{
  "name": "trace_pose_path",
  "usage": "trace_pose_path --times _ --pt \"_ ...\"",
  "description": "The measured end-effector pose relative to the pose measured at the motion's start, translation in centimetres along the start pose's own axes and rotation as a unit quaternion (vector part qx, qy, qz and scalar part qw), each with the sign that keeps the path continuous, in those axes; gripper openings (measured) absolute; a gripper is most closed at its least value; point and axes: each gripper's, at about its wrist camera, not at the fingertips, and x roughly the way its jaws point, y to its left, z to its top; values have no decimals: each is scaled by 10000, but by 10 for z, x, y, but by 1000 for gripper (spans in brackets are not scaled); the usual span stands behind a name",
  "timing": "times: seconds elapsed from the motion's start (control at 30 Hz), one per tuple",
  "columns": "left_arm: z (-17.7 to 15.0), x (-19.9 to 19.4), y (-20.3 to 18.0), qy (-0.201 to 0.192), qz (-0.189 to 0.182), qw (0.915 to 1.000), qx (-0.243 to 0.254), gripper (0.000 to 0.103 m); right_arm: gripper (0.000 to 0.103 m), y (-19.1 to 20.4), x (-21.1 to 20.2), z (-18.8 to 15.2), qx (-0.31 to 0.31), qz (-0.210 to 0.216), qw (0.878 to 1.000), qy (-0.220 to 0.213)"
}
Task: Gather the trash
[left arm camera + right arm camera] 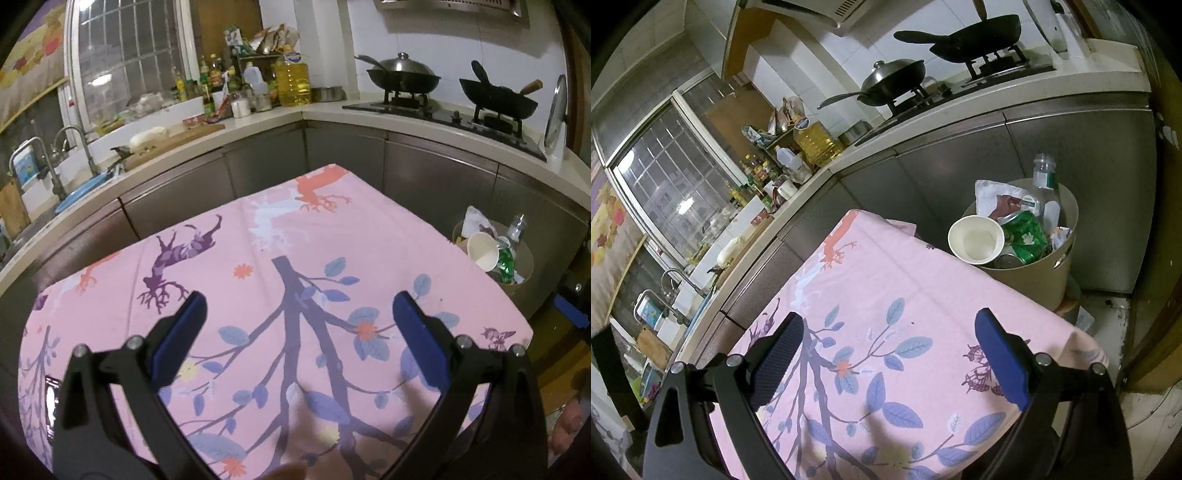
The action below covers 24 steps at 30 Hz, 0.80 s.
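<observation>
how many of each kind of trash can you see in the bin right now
paper cup: 1
green can: 1
clear plastic bottle: 1
wrappers or crumpled paper: at least 2, partly hidden
total: at least 5, all in the bin beside the table; both grippers are open and hold nothing

From where I stand, the left wrist camera looks forward between the open fingers of the left gripper (297,317), level and fairly high above the pink tablecloth (280,236), facing the corner of the kitchen counter (258,120), with the stove (443,110) at upper right. The right wrist camera peers along the right gripper (890,332), rolled sideways so the counter slants, and sits nearer the trash bin (1030,280) beyond the table's far right edge. Both views share the tablecloth, the bin, the stove with its pans and the window (129,55).
</observation>
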Motion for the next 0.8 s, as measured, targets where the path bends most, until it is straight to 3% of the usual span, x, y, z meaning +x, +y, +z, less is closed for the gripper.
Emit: trace_pose_path --times 0.3,0.8 --pt "-2 0 1 19 -148 9999 -38 97 90 1 -2 -1 -24 26 10000 4" --pt "-6 -1 -1 -38 -18 10000 57 97 90 -4 -7 5 25 -33 9999 -154"
